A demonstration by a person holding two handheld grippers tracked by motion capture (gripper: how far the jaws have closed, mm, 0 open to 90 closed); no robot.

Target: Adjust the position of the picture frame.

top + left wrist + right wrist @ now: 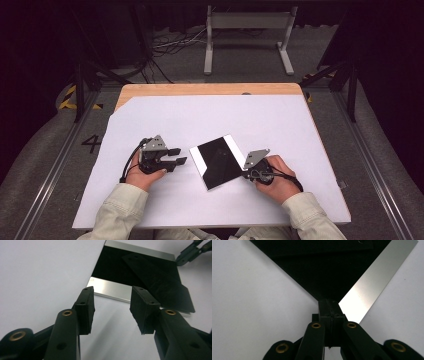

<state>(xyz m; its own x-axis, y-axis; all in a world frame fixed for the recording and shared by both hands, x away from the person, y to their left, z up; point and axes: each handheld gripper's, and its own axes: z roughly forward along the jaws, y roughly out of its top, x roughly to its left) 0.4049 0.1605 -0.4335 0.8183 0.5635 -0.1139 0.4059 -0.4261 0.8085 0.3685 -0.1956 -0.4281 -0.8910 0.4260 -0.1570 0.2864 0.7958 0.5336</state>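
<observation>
We count one black panel point(218, 161) with two silver edge strips, flat at mid tabletop point(165, 90) on one white sheet point(260, 120). Right gripper point(246, 172) is clamped on its corner. Left gripper point(176, 156), parted and empty, sits just beside its left edge.

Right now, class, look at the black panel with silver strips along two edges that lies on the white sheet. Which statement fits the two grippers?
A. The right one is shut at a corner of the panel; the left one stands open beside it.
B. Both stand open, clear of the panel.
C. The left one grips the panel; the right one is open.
A: the right gripper has its jaws together at a corner of the black panel, while the left gripper stands open, short of the panel's silver strip.
</observation>
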